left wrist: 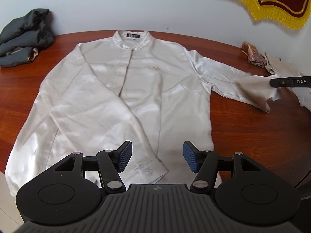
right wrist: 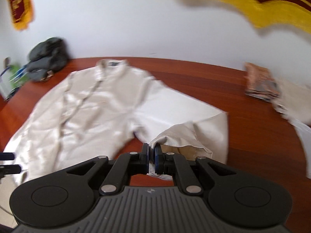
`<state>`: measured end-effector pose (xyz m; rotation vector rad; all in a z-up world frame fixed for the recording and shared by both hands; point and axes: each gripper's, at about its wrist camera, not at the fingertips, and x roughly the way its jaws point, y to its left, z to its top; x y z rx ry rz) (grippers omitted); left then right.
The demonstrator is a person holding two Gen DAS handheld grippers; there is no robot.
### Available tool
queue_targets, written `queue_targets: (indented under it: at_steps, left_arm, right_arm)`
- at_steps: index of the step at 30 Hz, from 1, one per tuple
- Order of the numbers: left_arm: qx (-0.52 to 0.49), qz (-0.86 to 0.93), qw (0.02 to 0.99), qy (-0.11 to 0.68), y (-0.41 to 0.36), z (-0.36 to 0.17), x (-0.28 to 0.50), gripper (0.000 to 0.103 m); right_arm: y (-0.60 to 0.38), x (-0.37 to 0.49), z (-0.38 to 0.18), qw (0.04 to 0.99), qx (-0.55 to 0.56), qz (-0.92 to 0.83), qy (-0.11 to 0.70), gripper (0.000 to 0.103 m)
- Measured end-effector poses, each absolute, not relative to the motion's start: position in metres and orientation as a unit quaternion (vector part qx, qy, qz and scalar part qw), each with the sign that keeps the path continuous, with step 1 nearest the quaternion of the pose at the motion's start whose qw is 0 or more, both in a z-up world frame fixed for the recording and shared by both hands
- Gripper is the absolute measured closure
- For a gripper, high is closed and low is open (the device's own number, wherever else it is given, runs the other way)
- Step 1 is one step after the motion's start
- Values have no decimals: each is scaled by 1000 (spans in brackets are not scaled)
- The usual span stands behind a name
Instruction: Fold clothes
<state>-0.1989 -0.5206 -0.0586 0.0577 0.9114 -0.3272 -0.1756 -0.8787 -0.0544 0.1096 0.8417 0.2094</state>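
Shirt (left wrist: 120, 89), satin: light, limp, slippery; take at cuff. Right hand-held gripper (right wrist: 151, 153) pinching sleeve cuff (right wrist: 175, 137); left hand-held gripper (left wrist: 157, 156) wide, empty, lower centre.

1. One cream satin long-sleeved shirt (left wrist: 147, 89) with a band collar, spread flat on the bench.
2. One round reddish-brown wooden bench (left wrist: 252, 136).
3. One heap of dark grey-green crumpled cloth (left wrist: 23, 38) at the far left edge; number of garments in it cannot be told.
4. One small folded tan-and-brown cloth (left wrist: 252, 56) at the far right, with one pale off-white cloth (left wrist: 281, 66) just beside it.
5. Two maroon banners with yellow fringe on the wall: one at upper right (left wrist: 272, 2), one at upper left (right wrist: 19, 3).
6. Two black hand-held grippers: left (left wrist: 157, 156), right (right wrist: 151, 155).
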Motion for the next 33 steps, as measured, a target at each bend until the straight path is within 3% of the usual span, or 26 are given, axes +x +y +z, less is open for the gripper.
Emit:
queue_targets:
  at_steps: [10, 15, 24, 33]
  left_arm:
    - [7, -134, 886, 445, -491, -63, -209, 42]
    - [2, -126, 883, 452, -483, -69, -214, 42]
    - [3, -131, 881, 454, -488, -74, -216, 42]
    - [26, -172, 879, 445, -528, -76, -210, 42]
  right_arm:
    - [-765, -171, -61, 875, 3, 213, 436, 96]
    - [-735, -171, -76, 859, -14, 234, 456, 89]
    - [-725, -179, -70, 851, -14, 252, 461, 76]
    - [-761, -199, -63, 857, -6, 217, 467, 72]
